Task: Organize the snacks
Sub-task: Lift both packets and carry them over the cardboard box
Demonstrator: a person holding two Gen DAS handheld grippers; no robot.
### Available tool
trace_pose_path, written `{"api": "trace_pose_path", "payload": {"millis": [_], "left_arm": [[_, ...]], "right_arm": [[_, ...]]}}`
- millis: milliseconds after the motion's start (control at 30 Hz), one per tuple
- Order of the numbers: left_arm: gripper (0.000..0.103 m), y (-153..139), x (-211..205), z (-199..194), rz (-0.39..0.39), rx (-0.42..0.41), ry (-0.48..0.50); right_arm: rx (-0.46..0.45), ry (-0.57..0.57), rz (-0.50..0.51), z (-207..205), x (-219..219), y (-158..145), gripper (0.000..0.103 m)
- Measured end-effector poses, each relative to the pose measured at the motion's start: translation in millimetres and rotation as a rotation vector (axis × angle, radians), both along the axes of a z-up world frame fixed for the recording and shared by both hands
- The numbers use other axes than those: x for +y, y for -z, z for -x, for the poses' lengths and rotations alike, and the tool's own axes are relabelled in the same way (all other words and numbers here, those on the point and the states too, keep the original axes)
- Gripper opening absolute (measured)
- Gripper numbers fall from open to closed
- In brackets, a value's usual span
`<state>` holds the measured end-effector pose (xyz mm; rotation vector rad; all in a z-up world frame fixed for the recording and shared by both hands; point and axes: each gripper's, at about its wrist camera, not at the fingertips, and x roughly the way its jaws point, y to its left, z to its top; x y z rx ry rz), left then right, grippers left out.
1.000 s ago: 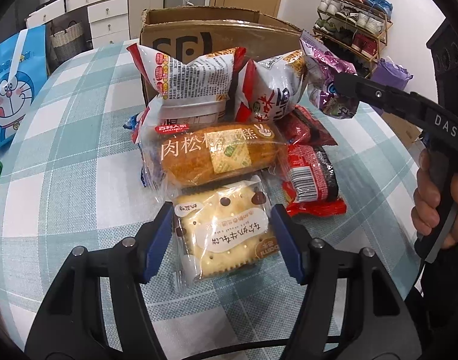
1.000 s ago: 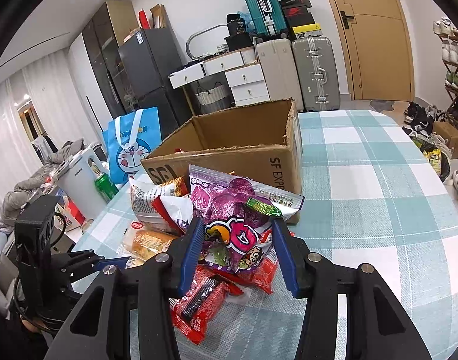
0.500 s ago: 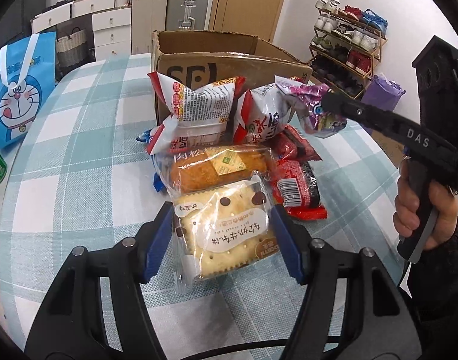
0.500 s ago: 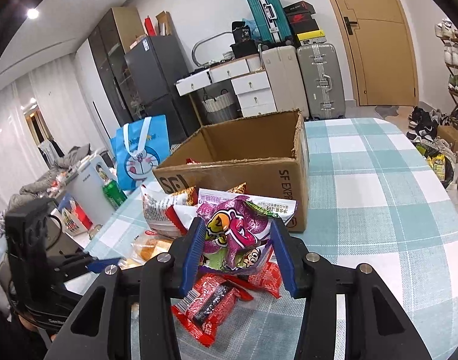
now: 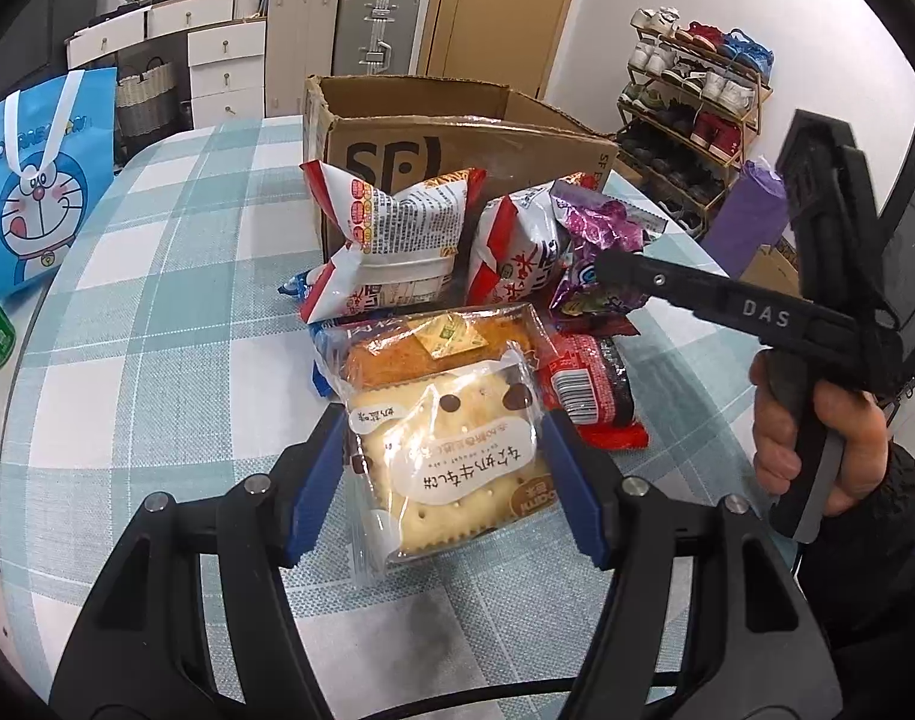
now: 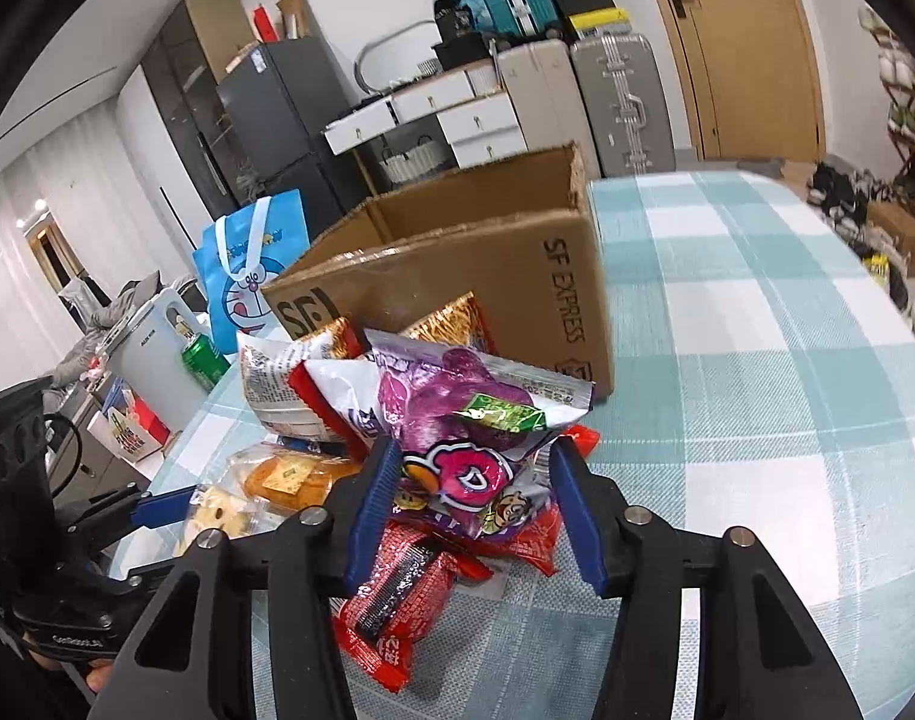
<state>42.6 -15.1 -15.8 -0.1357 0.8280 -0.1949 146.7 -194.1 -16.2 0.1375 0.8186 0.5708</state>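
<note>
Both claws, left (image 5: 442,483) clamping crackers (image 5: 451,474), right (image 6: 472,507) clamping purple bag (image 6: 457,438), have risen off checkered tablecloth (image 6: 757,360).

- Left wrist view: low over the tabletop (image 5: 157,324), close, facing the cardboard box (image 5: 457,150).
- Right wrist view: close, facing that box (image 6: 457,276) from its other corner.
- Both share the snack pile (image 5: 457,300).

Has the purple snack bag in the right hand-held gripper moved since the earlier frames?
Yes. The purple snack bag has risen toward the cardboard box, now overlapping its front wall, gripped by the right hand-held gripper.
</note>
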Motion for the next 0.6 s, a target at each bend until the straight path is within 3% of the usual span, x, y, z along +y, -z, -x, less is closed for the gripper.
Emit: {"api": "trace_pose_path", "payload": {"millis": [100, 233, 600], "left_arm": [[0.063, -3.0, 0.0, 2.0, 0.003, -0.007, -0.003], [0.063, -9.6, -0.2, 4.6, 0.007, -0.028, -0.008], [0.063, -36.7, 2.7, 8.4, 0.011, -0.111, -0.033]], "right_arm": [[0.014, -0.007, -0.009, -5.0, 2.3, 4.7, 0.054], [-0.022, -0.025, -0.026, -0.8, 3.1, -0.6, 0.045], [-0.157, -0.001, -0.07, 24.0, -10.9, -51.4, 0.045]]}}
